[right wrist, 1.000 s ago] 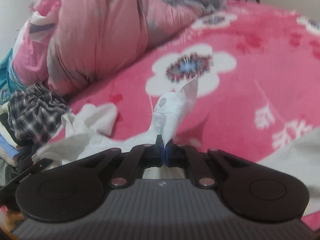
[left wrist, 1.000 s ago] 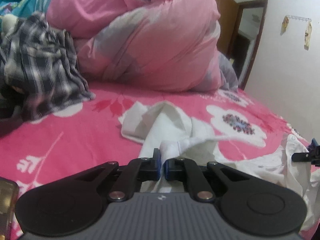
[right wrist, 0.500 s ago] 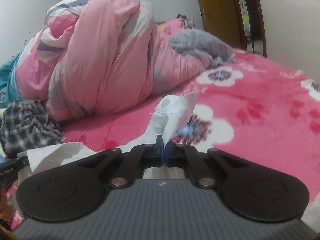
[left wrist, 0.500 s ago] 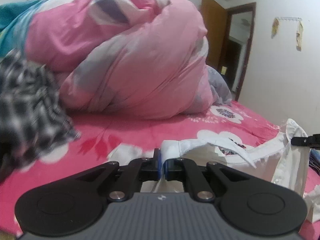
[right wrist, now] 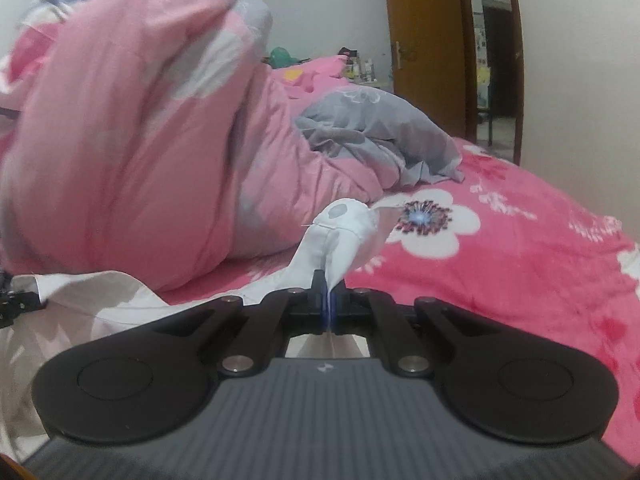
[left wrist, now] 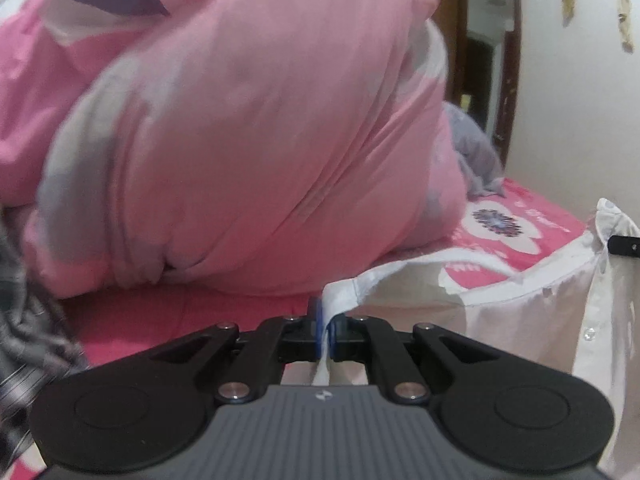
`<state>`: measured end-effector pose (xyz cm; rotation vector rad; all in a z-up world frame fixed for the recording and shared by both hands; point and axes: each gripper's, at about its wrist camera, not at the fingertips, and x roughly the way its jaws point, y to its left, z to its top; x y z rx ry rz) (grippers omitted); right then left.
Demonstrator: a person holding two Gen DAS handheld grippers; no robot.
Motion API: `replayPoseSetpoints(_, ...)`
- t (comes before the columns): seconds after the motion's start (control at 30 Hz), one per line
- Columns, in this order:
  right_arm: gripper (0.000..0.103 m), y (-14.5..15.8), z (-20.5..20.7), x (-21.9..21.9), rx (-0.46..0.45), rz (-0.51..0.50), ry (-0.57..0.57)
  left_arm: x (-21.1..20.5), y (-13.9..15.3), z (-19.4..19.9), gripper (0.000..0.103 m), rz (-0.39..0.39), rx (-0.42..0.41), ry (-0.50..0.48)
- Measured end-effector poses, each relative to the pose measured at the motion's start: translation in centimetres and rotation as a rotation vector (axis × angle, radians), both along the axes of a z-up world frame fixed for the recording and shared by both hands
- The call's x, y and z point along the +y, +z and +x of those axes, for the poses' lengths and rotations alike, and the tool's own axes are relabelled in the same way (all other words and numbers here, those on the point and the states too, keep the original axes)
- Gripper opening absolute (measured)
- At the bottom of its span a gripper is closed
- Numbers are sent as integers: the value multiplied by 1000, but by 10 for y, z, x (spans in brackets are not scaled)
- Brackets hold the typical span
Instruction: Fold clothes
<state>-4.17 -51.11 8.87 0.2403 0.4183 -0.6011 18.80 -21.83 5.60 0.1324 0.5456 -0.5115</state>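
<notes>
A white button shirt (left wrist: 516,316) hangs stretched between both grippers above the pink flowered bed (right wrist: 520,240). My left gripper (left wrist: 327,322) is shut on one corner of the shirt's top edge, cloth pinched between its blue pads. My right gripper (right wrist: 329,300) is shut on the other corner of the white shirt (right wrist: 344,236), whose tip sticks up above the fingers. The shirt's body drops out of sight below both grippers. The right gripper's tip (left wrist: 624,245) shows at the right edge of the left wrist view, and the left gripper (right wrist: 16,302) at the left edge of the right wrist view.
A big rolled pink duvet (left wrist: 248,140) fills the back of the bed, with a grey quilt (right wrist: 372,136) beside it. Checked clothes (left wrist: 28,312) lie at the left. A wooden door (right wrist: 428,52) and doorway stand behind the bed at the right.
Both grippers have risen and lifted the white shirt off the bed, pulling it taut between them. The view now sits level with the duvet instead of looking down at the sheet.
</notes>
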Motion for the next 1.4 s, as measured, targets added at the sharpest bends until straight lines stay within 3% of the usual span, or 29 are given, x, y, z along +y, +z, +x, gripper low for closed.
replayPoseSetpoints(0.13, 0, -30, 33, -27, 38, 20, -13, -29, -27, 36, 4, 49, 41, 40)
replayPoseSetpoints(0.23, 1, -63, 52, -41, 92, 58, -15, -42, -55, 53, 5, 92, 122, 53)
replayPoseSetpoints(0.3, 4, -84, 59, -51, 128, 125, -20, -44, -71, 62, 12, 104, 202, 61)
replayPoseSetpoints(0.4, 7, -107, 59, -66, 157, 268, -41, -42, -86, 69, 38, 98, 302, 65)
replayPoseSetpoints(0.47, 25, -110, 49, -72, 135, 334, -54, -36, -82, 65, 59, 85, 309, 61)
replayPoseSetpoints(0.57, 45, -100, 19, -73, 55, 405, -69, -25, -66, 54, 71, 57, 300, 57)
replayPoseSetpoints(0.77, 49, -54, -53, -51, -42, 471, -18, 14, -12, 16, 84, -23, 288, 23)
replayPoseSetpoints(0.87, 49, -26, -91, -26, -64, 462, 38, 45, 11, -22, 85, -71, 259, 14)
replayPoseSetpoints(1.0, 49, 5, -135, 20, -94, 452, 140, 88, 21, -73, 85, -137, 213, 23)
replayPoseSetpoints(1.2, 49, 22, -148, 104, -82, 440, 329, 147, 23, -146, 84, -220, 146, 53)
replayPoseSetpoints(1.4, 46, -7, -107, 193, 29, 330, 474, 168, -18, -161, 58, -237, 193, 86)
